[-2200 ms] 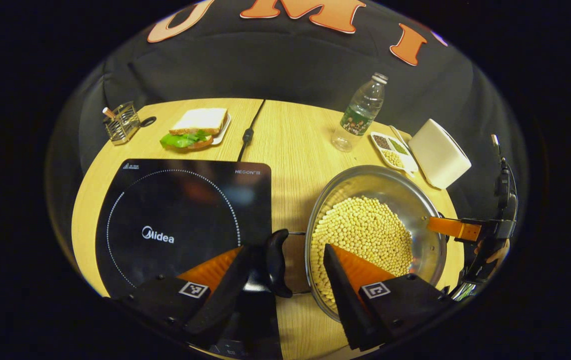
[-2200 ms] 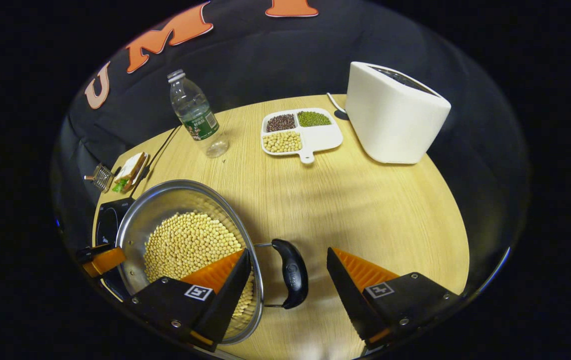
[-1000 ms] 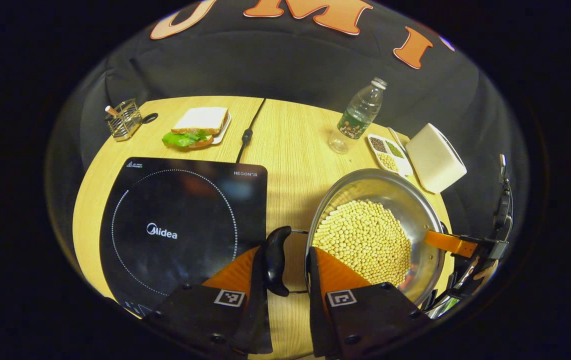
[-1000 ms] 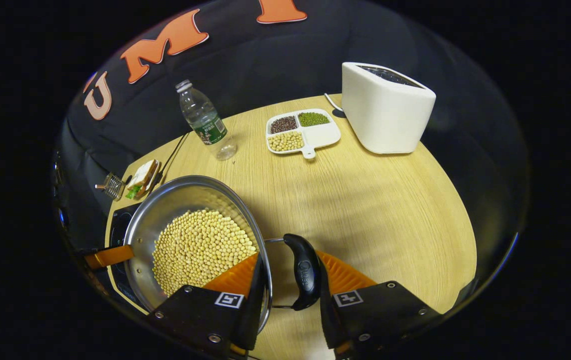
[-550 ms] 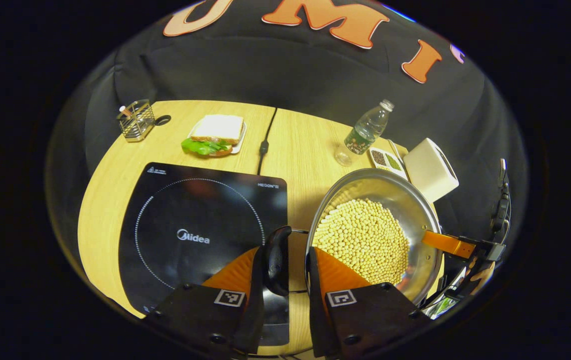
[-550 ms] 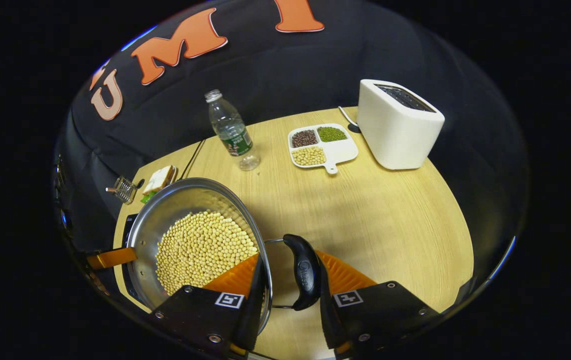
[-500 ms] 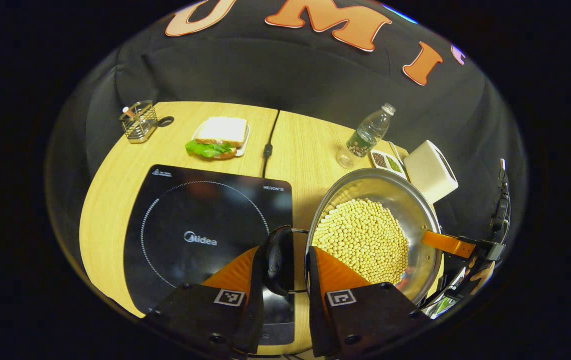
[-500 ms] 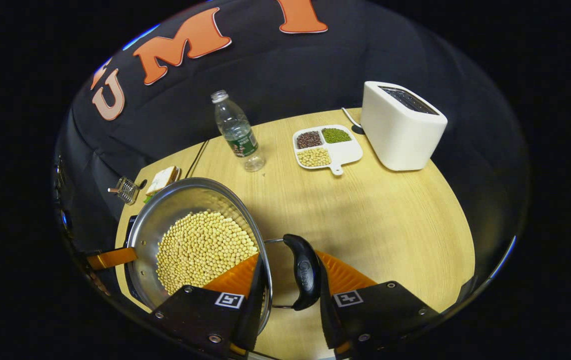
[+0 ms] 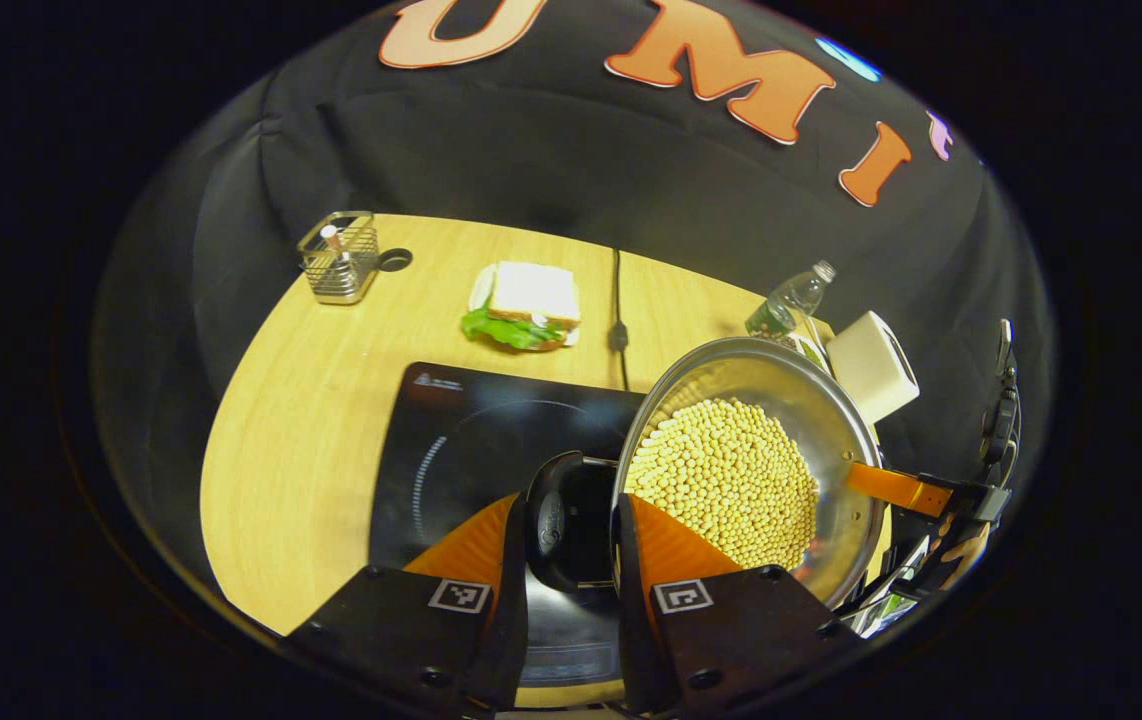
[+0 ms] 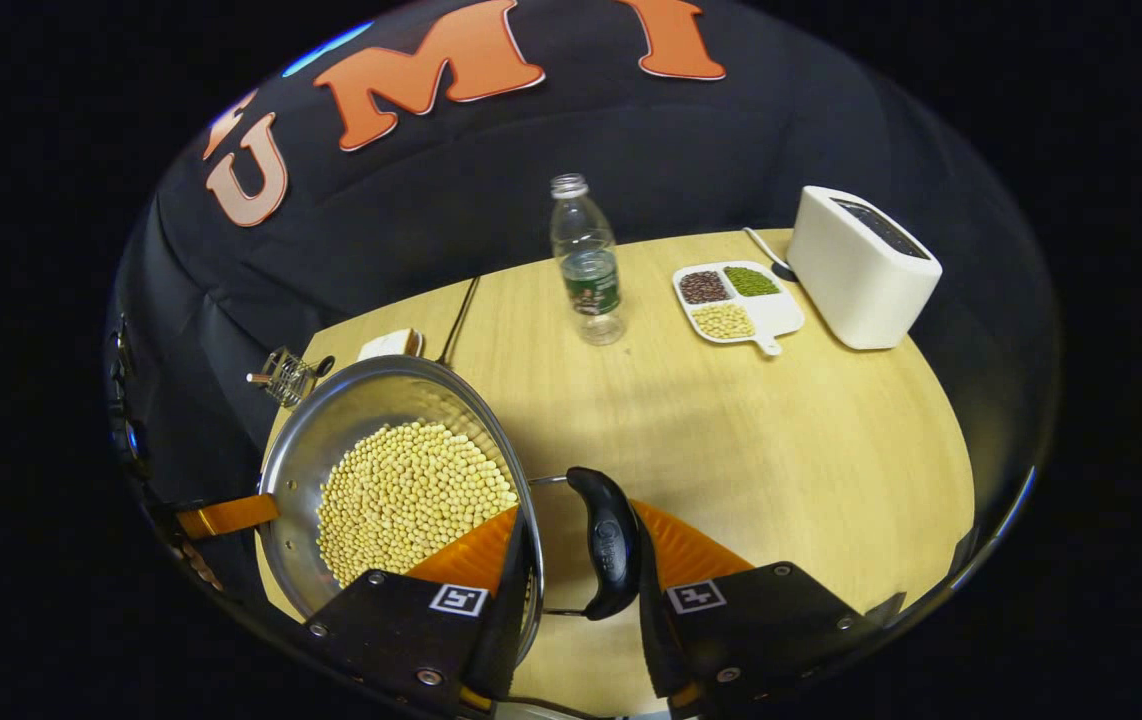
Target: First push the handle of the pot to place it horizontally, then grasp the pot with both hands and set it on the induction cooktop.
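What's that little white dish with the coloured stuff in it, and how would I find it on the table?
Start at the white toaster at the far corner of the wooden table. Right beside it, toward the water bottle, lies a small white divided dish with a stubby handle. Nothing else nearby has separate sections holding dark, green and pale yellow beans.

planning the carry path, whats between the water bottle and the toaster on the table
In the right gripper view, a white divided dish of beans lies between the water bottle and the toaster.
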`<state>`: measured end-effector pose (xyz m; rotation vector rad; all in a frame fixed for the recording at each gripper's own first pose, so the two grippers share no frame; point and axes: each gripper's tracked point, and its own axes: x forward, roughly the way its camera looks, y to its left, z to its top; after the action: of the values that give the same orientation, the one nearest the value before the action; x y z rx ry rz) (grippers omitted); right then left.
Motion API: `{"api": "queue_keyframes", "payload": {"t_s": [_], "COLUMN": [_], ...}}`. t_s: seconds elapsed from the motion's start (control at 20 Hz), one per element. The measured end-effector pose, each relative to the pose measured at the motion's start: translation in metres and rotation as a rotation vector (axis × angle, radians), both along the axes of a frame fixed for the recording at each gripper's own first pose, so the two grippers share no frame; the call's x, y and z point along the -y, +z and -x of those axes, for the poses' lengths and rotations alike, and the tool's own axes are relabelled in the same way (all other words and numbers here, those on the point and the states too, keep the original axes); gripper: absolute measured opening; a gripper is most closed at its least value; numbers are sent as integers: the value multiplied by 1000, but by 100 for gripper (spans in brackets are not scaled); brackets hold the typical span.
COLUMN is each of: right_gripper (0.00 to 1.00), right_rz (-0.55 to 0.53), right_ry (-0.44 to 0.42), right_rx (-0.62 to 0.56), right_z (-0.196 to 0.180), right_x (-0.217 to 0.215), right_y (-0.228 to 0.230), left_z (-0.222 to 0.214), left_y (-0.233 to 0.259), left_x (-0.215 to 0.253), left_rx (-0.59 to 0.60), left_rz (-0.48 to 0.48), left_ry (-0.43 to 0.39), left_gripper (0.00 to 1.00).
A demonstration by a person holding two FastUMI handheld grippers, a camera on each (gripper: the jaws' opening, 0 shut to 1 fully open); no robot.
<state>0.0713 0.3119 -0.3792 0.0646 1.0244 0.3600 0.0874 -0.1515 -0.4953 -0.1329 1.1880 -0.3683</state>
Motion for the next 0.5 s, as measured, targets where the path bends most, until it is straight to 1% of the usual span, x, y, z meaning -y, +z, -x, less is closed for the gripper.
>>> {"api": "queue_keyframes", "payload": {"t_s": [0.05, 0.1, 0.35, 0.5], "right_gripper": [46, 51, 51, 51], "right_rz": [0, -2, -6, -10], "right_ry": [7, 11, 32, 36], "right_rx": [1, 2, -10, -20], "right_z": [5, 9, 33, 41], "right_x": [-14, -27, -75, -95], "right_y": [0, 1, -1, -8], "left_z": [-2, -5, -19, -23], "left_y": [-2, 0, -10, -15], "left_x": [-11, -25, -80, -99], "left_rx": [-1, -2, -14, -16], "left_rz": [-1, -2, -13, -22], "left_ry": [5, 10, 27, 27], "left_gripper": [46, 46, 46, 46]}}
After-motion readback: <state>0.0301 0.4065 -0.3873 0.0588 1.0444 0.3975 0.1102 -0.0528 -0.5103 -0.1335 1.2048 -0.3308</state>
